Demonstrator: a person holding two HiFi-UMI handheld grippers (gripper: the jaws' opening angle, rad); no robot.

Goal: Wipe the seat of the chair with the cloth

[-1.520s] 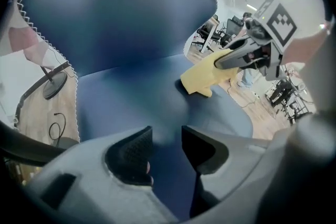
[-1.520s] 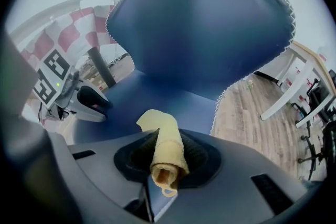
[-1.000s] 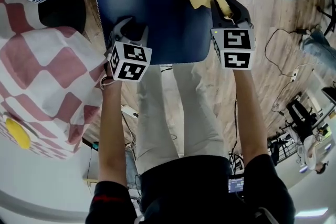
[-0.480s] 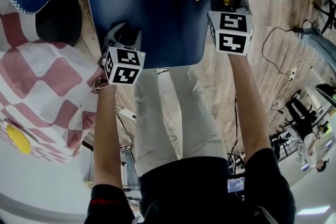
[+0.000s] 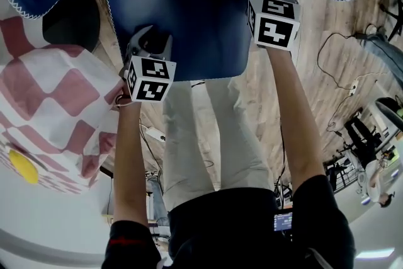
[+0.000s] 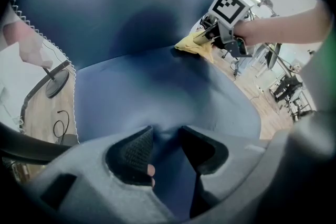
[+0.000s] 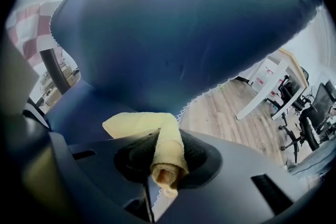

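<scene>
My right tool [image 7: 165, 157] was pinching the yellow cloth [image 7: 142, 123] by a tightly rolled bunch. Only a loose flap lay on the blue seat [image 5: 189, 16], at its back right corner where it meets the backrest [image 7: 184, 23]. I judged that to be the main risk: with so little cloth past the jaws, a stroke across the fabric could drag the flap under or pull the roll out of the grip. Then the hard tool itself would rub the seat instead.

My left tool [image 6: 165, 141] was at the seat's front left edge, and its jaws seemed closed on that edge, with blue fabric between them. If that hold let go, a firm push from the right could shift the chair, though I couldn't see its base.

The seat was smooth, padded-looking and bare apart from the cloth. The backrest carried white zigzag stitching along its rim. Under the chair ran a pale wooden floor [image 5: 327, 16] with a loose cable [image 5: 334, 53] on it. Red-and-white checked fabric [image 5: 56, 104] lay to my left, and black office chairs [image 7: 310, 123] stood well off to the right.
</scene>
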